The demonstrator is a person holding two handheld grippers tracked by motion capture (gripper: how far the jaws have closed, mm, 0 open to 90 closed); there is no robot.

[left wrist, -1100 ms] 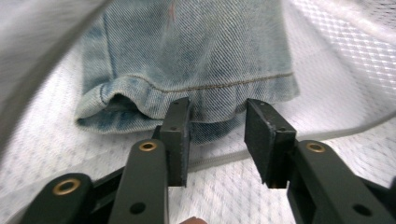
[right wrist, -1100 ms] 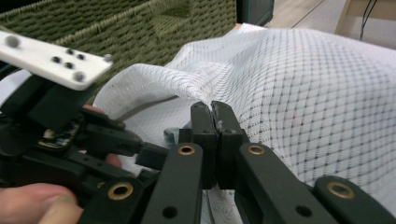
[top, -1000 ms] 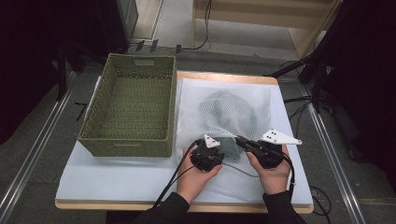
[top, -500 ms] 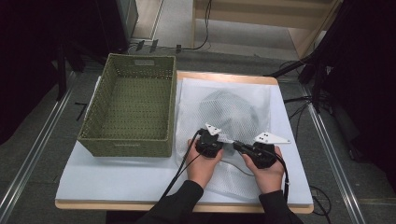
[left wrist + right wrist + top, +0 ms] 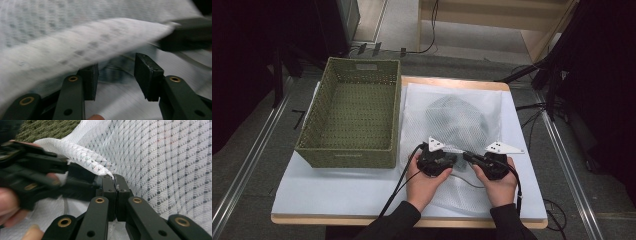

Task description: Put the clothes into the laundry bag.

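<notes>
A white mesh laundry bag (image 5: 457, 117) lies flat on the table with a grey garment (image 5: 454, 120) inside it. My right gripper (image 5: 113, 178) is shut on a raised fold of the bag's mesh edge (image 5: 82, 157), and in the high view it (image 5: 467, 156) sits at the bag's near part. Facing it from the left is my left gripper (image 5: 454, 159). Its jaws (image 5: 116, 67) have just been opening and stand apart. The blurred mesh fold (image 5: 82, 47) runs across above their tips, with no pad pressing on it.
A green woven basket (image 5: 347, 152) stands on the left of the white-covered table (image 5: 322, 192), close beside the bag. Cables trail from both grippers toward the table's near edge. Dark stands and floor cables surround the table.
The left gripper pushed a little away from the person toward the bag, then drew back slightly. The right gripper has stayed nearly in place on the mesh.
</notes>
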